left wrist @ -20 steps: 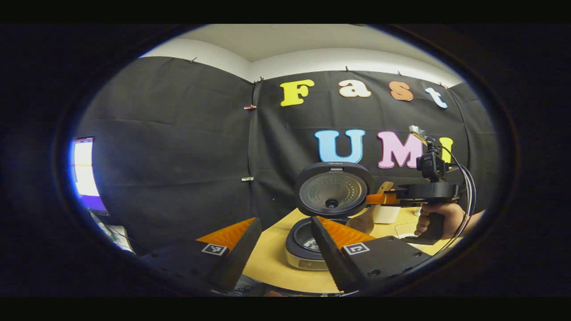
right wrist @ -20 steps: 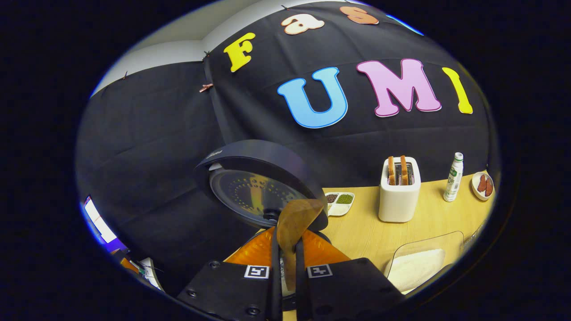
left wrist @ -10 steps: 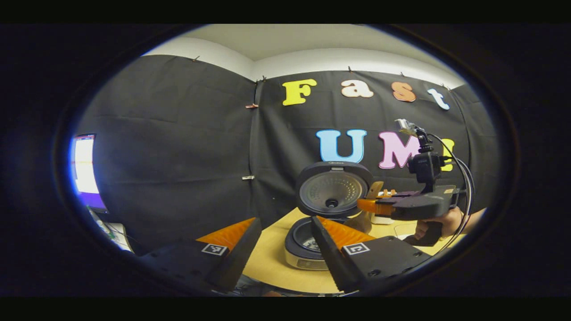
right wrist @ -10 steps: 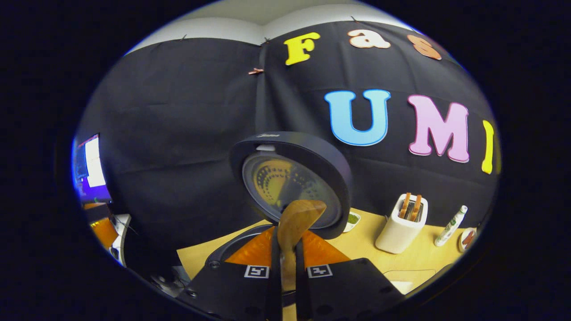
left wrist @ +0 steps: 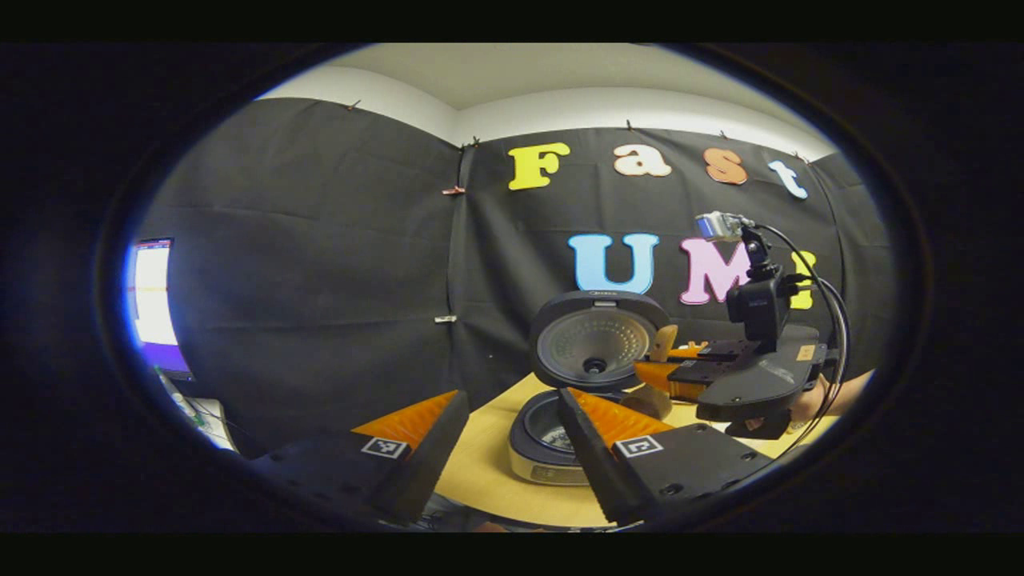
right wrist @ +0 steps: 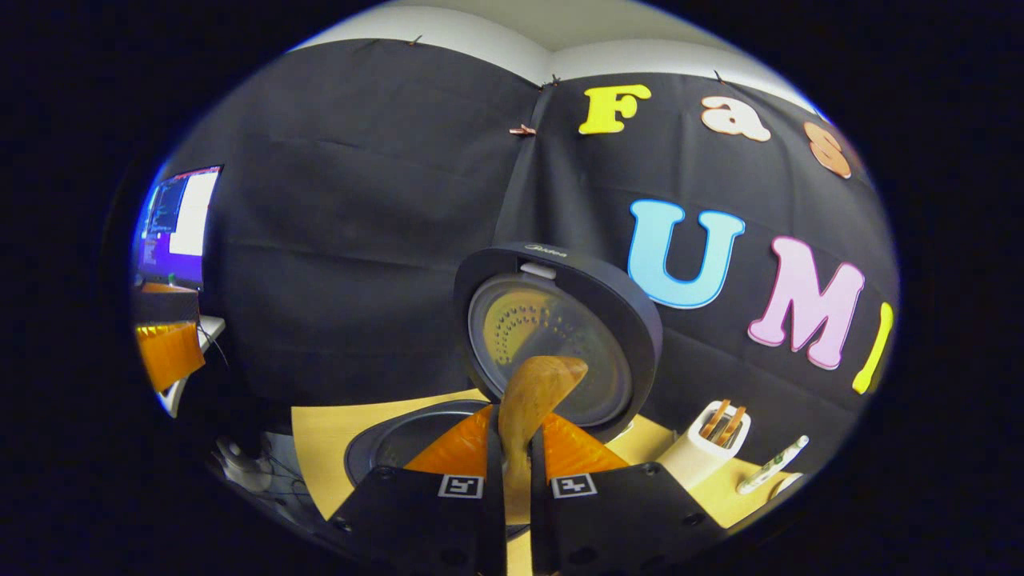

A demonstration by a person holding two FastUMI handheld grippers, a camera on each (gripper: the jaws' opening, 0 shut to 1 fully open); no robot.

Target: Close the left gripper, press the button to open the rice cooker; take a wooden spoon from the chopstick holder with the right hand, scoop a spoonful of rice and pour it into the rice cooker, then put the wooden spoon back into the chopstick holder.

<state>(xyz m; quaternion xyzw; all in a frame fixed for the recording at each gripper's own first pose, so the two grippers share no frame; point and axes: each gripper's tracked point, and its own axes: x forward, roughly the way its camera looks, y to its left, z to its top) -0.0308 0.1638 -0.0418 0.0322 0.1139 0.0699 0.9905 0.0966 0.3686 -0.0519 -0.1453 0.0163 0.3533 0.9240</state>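
Above open rice cooker (right wrist: pixel 416 436), right tongs (right wrist: pixel 512 448) clench wooden spoon (right wrist: pixel 532 392), tilted for pouring (judged); left tongs (left wrist: pixel 508 416) released, near.

Left gripper (left wrist: pixel 506 448) held low and near, its two fingers spread wide apart with nothing between them, right gripper (right wrist: pixel 512 480) raised farther right, fingers nearly together, clamped on the wooden spoon (right wrist: pixel 532 396) handle
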